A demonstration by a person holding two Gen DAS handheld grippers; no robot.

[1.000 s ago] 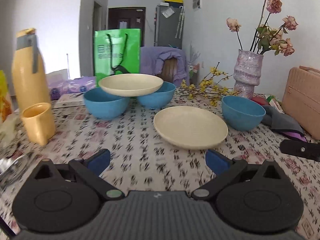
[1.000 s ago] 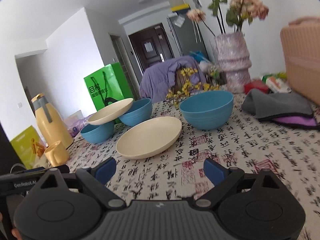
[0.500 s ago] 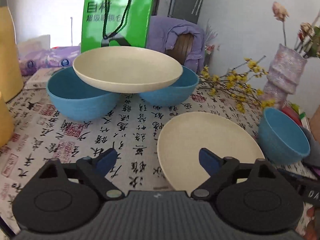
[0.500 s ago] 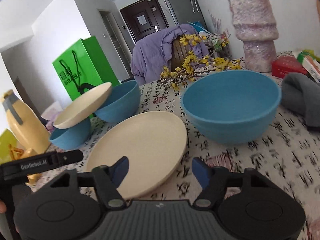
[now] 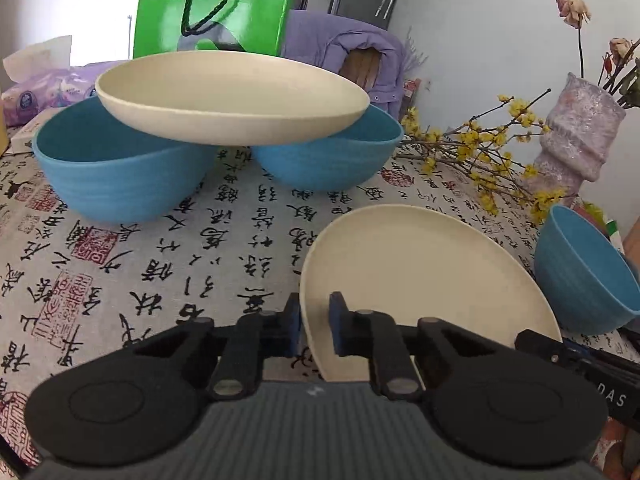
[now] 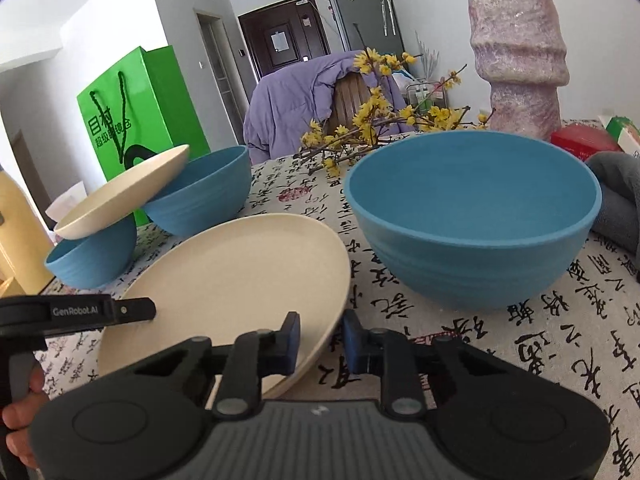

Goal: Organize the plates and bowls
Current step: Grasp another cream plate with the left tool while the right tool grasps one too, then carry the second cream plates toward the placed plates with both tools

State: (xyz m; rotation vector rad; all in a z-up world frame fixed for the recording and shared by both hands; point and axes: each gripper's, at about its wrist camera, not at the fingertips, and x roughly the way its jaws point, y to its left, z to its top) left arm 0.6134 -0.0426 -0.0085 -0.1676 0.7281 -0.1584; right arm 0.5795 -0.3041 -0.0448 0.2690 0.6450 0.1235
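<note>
Left wrist view: my table cloth [image 5: 168, 280] has black writing.
Both my grippers [image 5: 314, 326] [image 6: 320, 338] are closing on the cream plate [image 5: 416, 276].

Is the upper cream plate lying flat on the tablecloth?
No, the upper cream plate rests across the rims of two blue bowls, above the cloth.

The left gripper [image 5: 314, 326] points down at a slant. Its 2 blue pads [image 5: 294, 324] are closing, with the edge of a cream plate [image 5: 420, 272] between them. The right gripper [image 6: 320, 342] slants down too, and its jaws are closing over the other edge of the same plate. A hand [image 6: 18, 420] holds the left gripper's handle.
</note>
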